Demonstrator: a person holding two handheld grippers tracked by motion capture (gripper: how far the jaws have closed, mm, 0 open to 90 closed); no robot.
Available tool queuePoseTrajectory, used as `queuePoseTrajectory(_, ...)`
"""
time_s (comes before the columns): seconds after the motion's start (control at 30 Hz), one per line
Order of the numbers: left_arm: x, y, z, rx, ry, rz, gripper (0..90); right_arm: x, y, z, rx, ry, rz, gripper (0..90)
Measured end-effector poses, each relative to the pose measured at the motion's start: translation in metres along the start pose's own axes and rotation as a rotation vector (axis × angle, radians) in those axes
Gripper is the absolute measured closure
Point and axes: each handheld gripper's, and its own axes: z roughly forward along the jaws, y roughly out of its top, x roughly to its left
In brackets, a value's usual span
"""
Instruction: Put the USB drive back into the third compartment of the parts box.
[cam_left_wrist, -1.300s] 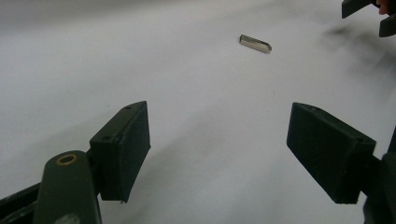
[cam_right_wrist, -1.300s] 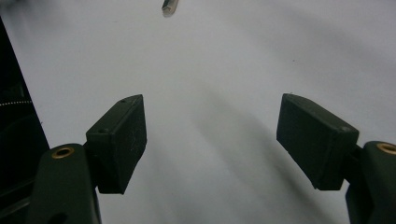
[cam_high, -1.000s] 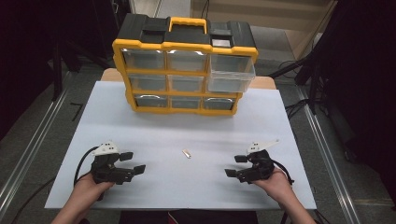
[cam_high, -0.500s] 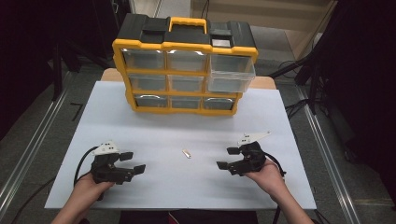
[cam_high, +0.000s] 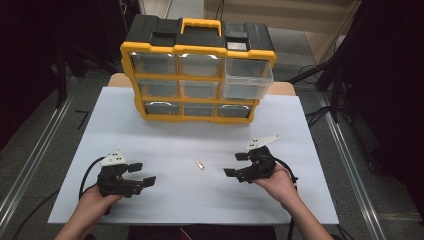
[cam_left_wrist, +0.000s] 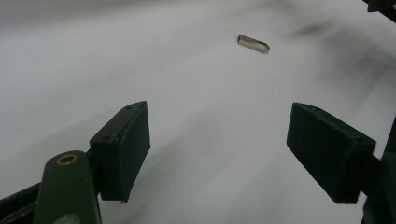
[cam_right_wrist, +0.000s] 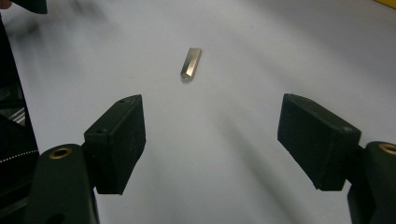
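Two hand-held grippers gaping, metal piece lying between.

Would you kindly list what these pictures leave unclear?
- Metal piece: too small in the high view to identify; both gripper views show only a short bar with one slanted end.
- Drawer contents: the organizer's clear fronts glare in the high view.
- Left gripper, right gripper: bodies cut off by the bottom edge.
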Motion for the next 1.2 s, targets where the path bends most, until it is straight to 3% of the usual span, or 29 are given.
queuePoseTrajectory(1.2,0.0,0.0,0.0,0.002,-0.009,-0.001,22.9,0.002,0.039,0.025,-0.004,-0.001,-0.013,22.7)
